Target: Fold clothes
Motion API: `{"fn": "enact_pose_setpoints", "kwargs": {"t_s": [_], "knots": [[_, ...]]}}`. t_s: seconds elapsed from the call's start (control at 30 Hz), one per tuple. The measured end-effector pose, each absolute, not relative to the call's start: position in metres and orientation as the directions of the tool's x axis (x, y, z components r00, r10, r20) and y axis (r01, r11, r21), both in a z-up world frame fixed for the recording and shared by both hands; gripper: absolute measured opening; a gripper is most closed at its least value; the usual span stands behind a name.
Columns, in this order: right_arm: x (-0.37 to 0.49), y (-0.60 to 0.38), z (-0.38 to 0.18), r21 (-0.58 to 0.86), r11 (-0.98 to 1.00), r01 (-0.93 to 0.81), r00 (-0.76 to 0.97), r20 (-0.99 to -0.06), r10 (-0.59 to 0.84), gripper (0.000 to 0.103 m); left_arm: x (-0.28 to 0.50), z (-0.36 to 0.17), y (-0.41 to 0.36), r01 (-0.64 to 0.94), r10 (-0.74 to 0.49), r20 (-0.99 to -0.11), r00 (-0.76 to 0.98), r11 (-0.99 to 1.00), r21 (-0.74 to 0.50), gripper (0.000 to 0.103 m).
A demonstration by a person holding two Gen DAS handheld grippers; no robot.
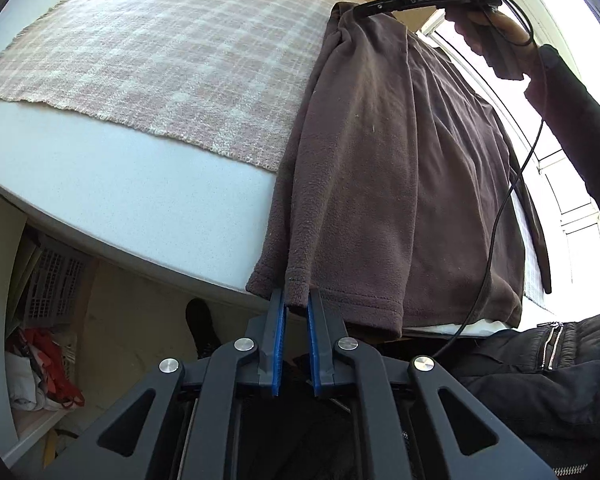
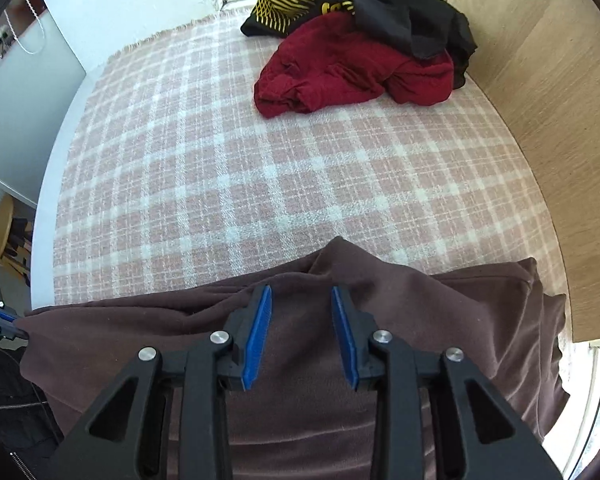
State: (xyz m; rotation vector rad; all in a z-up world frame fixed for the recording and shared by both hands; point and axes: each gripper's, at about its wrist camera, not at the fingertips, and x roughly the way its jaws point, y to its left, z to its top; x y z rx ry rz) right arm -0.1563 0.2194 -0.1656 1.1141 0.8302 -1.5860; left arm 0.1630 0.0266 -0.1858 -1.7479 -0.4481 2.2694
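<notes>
Brown fleece garment [image 1: 380, 168] lies stretched along plaid blanket's [image 1: 148, 64] near edge. Left gripper [image 1: 297, 308] fingers sit slightly parted around its hem corner; right gripper [image 2: 300, 312] fingers spread over far end, probably tensioning for a fold.

Fleece garment [image 2: 300, 320] lies on the near end of the blanket [image 2: 220, 168], its hem overhanging the mattress edge [image 1: 140, 208]. Heap of clothes [image 2: 360, 48] sits at the blanket's far end by the window, well apart from it. Wood panel [image 2: 548, 120] flanks the right side; crates [image 1: 52, 284] under the bed.
</notes>
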Motion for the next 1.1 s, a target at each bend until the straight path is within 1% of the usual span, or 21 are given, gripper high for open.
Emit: {"fn": "enact_pose_setpoints", "kwargs": {"t_s": [0.07, 0.2, 0.23, 0.3, 0.37, 0.53, 0.67, 0.7, 0.8, 0.87, 0.9, 0.97, 1.1], "knots": [[-0.16, 0.245, -0.14, 0.033, -0.329, 0.944, -0.106, -0.912, -0.395, 0.032, 0.169, -0.179, 0.017, 0.014, 0.376, -0.891, -0.254, -0.92, -0.392, 0.033], [-0.162, 0.316, -0.106, 0.06, -0.458, 0.887, -0.177, -0.871, -0.458, 0.032, 0.165, -0.144, -0.001, -0.011, 0.364, -0.881, -0.302, -0.925, -0.379, 0.033], [-0.158, 0.336, -0.101, 0.083, -0.483, 0.872, -0.181, -0.862, -0.473, 0.035, 0.158, -0.134, -0.004, -0.027, 0.368, -0.874, -0.317, -0.925, -0.379, 0.034], [-0.15, 0.374, -0.101, 0.096, -0.543, 0.834, -0.204, -0.861, -0.465, 0.042, 0.139, -0.115, 0.0, -0.081, 0.374, -0.858, -0.352, -0.926, -0.37, 0.036], [-0.137, 0.402, -0.108, 0.082, -0.592, 0.802, -0.233, -0.869, -0.436, 0.043, 0.11, -0.103, 0.015, -0.159, 0.384, -0.844, -0.374, -0.923, -0.35, 0.04], [-0.098, 0.457, -0.15, 0.082, -0.669, 0.739, -0.205, -0.918, -0.339, 0.043, 0.017, -0.101, 0.074, -0.34, 0.454, -0.819, -0.35, -0.877, -0.341, 0.04], [-0.067, 0.481, -0.186, 0.108, -0.719, 0.686, -0.156, -0.944, -0.29, 0.043, -0.045, -0.122, 0.13, -0.438, 0.508, -0.82, -0.265, -0.82, -0.367, 0.04], [-0.059, 0.483, -0.193, 0.096, -0.726, 0.681, -0.156, -0.95, -0.272, 0.043, -0.054, -0.129, 0.141, -0.454, 0.523, -0.82, -0.233, -0.804, -0.384, 0.04], [-0.039, 0.488, -0.212, 0.021, -0.745, 0.666, -0.161, -0.972, -0.171, 0.043, -0.06, -0.152, 0.174, -0.518, 0.555, -0.823, -0.119, -0.742, -0.425, 0.04], [-0.025, 0.497, -0.225, -0.035, -0.759, 0.65, -0.164, -0.982, -0.095, 0.044, -0.05, -0.164, 0.19, -0.561, 0.558, -0.828, -0.046, -0.7, -0.441, 0.04], [-0.02, 0.504, -0.226, -0.037, -0.774, 0.632, -0.15, -0.986, -0.075, 0.044, -0.043, -0.168, 0.197, -0.576, 0.567, -0.824, -0.006, -0.675, -0.46, 0.04], [-0.011, 0.517, -0.22, -0.046, -0.816, 0.576, -0.164, -0.985, -0.061, 0.044, -0.022, -0.172, 0.211, -0.619, 0.582, -0.809, 0.079, -0.608, -0.497, 0.04], [0.02, 0.526, -0.209, 0.096, -0.856, 0.507, -0.151, -0.968, -0.198, 0.044, 0.034, -0.173, 0.235, -0.725, 0.561, -0.802, 0.206, -0.463, -0.51, 0.04]]}}
